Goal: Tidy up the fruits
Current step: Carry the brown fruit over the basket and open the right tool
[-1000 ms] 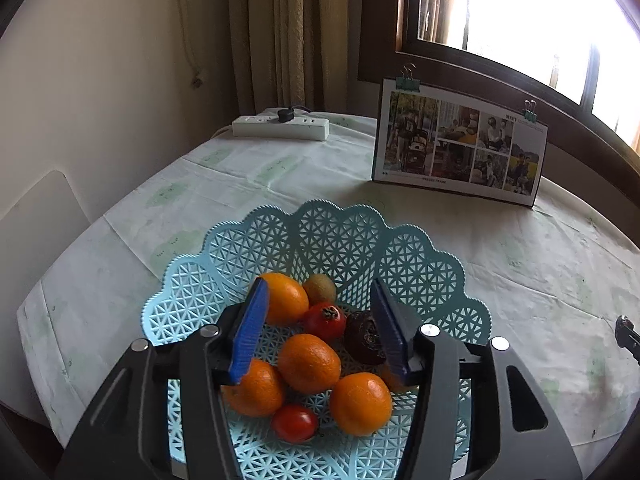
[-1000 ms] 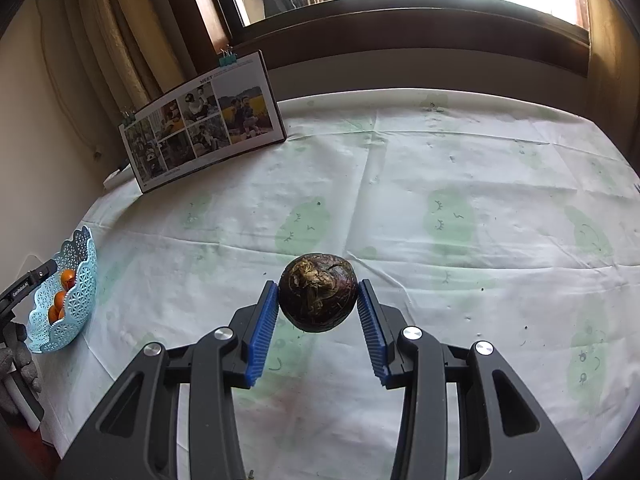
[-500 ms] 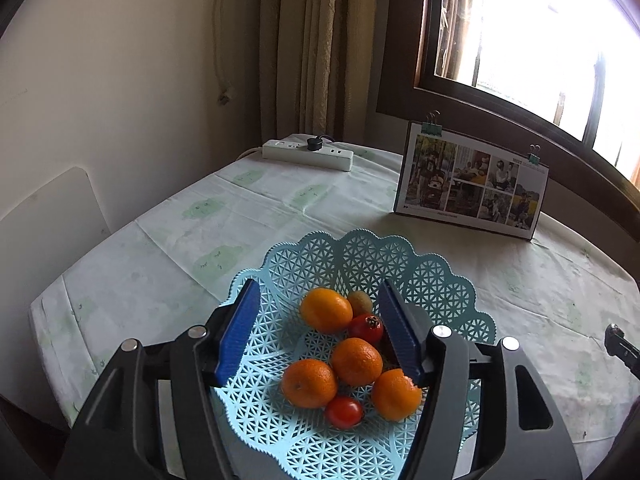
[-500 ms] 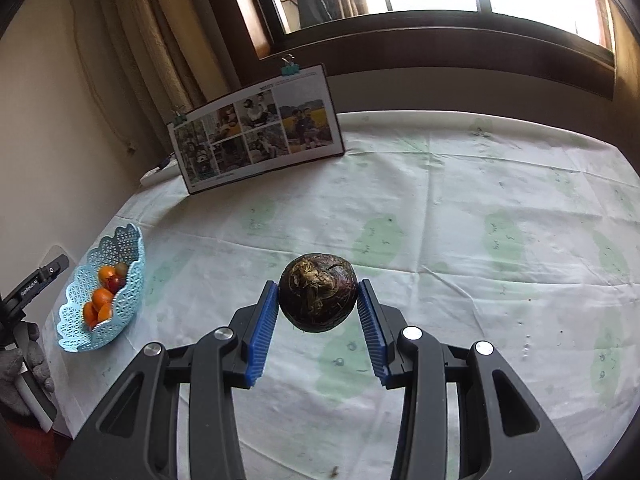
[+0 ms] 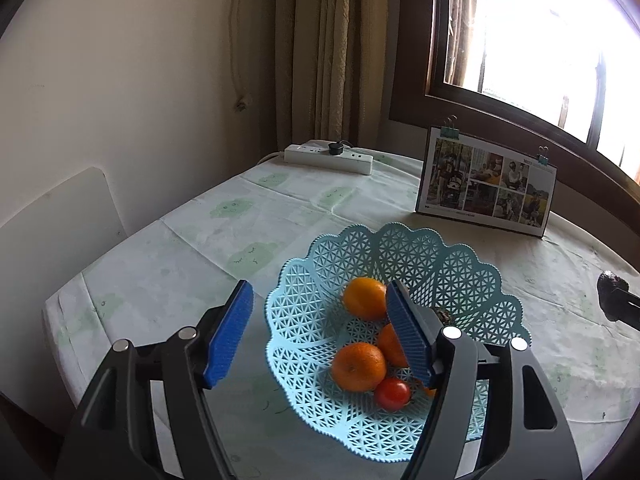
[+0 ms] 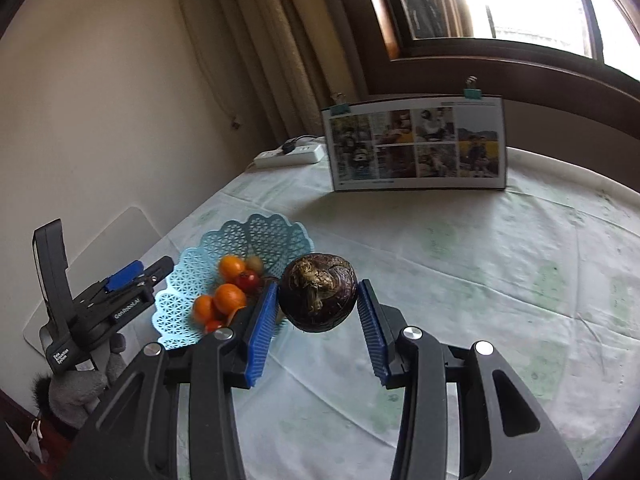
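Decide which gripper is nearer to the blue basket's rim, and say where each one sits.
Left. The left gripper hangs open straddling the basket's near rim. The right gripper, shut on the dark fruit, is beside the basket, off its edge.

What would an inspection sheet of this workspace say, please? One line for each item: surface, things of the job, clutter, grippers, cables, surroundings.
Surface: table under a pale cloth with faint green prints, creased.
Job's things: blue basket holding oranges, tomatoes and a greenish fruit; dark fruit held above the table beside the basket.
Clutter: photo board standing upright with binder clips.
Grippers: left gripper open, empty, over the basket's near rim; right gripper shut on the dark fruit.
Cables: power strip with one plug in, at the far edge.
Surroundings: curtain, window, wall.
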{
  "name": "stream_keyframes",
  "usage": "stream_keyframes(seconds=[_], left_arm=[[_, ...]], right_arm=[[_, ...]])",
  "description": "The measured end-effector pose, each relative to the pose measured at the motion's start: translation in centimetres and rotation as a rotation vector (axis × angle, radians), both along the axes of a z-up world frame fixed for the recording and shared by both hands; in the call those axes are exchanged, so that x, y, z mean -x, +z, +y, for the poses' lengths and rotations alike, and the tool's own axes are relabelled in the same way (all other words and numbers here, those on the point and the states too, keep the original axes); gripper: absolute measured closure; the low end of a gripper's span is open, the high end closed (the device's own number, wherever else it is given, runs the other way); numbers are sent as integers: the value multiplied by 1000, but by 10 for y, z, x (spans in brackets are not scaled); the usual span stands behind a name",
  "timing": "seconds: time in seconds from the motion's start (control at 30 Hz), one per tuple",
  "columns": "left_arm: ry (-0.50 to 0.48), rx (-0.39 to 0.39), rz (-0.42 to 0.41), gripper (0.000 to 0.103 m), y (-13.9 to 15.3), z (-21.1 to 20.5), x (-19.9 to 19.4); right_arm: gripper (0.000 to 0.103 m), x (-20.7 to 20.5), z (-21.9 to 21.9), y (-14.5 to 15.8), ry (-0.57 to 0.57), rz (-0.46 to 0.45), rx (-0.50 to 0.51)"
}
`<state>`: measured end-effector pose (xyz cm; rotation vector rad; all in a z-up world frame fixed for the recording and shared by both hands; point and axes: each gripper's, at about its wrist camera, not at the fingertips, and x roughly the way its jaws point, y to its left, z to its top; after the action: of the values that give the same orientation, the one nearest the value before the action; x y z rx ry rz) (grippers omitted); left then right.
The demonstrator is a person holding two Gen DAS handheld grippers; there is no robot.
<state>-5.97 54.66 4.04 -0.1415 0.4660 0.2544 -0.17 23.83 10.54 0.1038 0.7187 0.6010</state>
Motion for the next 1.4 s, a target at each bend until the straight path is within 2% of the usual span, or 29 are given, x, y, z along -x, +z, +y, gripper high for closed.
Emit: stream_keyframes(seconds=[0.13, 0.2, 0.53, 0.7, 1.4], left_arm=[[19, -15, -10, 29, -3, 7, 8], [34, -22, -17, 22, -3, 10, 11], [68, -21, -18, 16, -10, 25, 17], [77, -21, -15, 12, -13, 28, 17], [81, -5, -11, 11, -17, 36, 18]], right_arm=[[62, 5, 34, -1, 67, 10, 10], [62, 9, 50, -3, 98, 15, 19], [62, 13, 101, -26, 176, 52, 78], [62, 10, 114, -37, 187, 71, 108], [62, 13, 131, -48, 202, 65, 158]])
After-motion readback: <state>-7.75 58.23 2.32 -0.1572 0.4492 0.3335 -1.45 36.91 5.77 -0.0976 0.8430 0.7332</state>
